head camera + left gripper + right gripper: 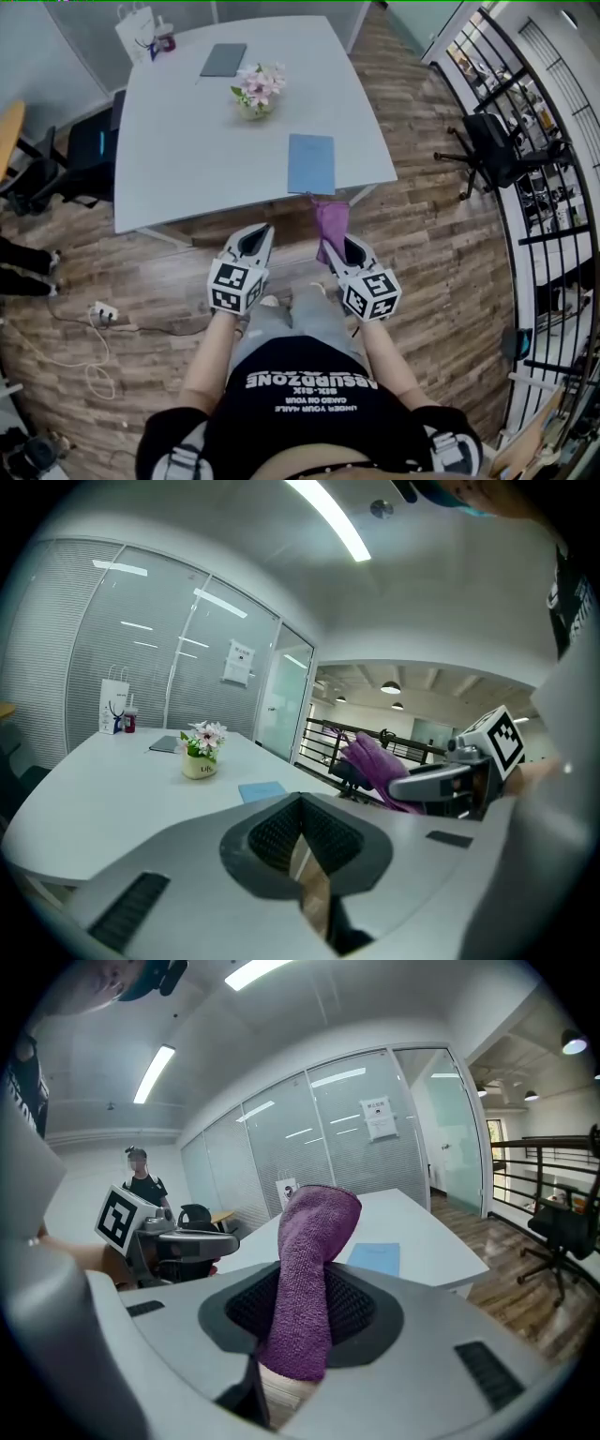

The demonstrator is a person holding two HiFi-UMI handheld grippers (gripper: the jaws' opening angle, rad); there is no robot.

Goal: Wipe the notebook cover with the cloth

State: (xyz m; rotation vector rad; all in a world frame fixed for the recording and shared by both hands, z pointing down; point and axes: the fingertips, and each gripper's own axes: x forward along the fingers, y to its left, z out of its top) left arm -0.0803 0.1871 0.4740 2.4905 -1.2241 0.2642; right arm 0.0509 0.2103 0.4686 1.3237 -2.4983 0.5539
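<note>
The right gripper [349, 249] pinches a purple cloth [330, 223], its jaws pressed onto the lower end of the fabric. In the right gripper view the cloth [305, 1288] rises out of the jaws and folds over at the top. The left gripper [260, 231] is empty, with its jaws drawn together; in its own view they meet in a narrow V with only the wooden floor showing behind them.

Both grippers hover over the floor in front of the person, just short of the near edge of the white counter [178, 150] and well apart from each other. The blue notebook [310, 163] lies flat on the counter, close to that near edge. It sits ahead of the right gripper, just beyond the raised cloth, and ahead and to the right of the left gripper. The cloth does not touch the notebook.

Farther ahead of the left gripper, a small pot of flowers [259, 89] stands on the counter, beyond the notebook
</note>
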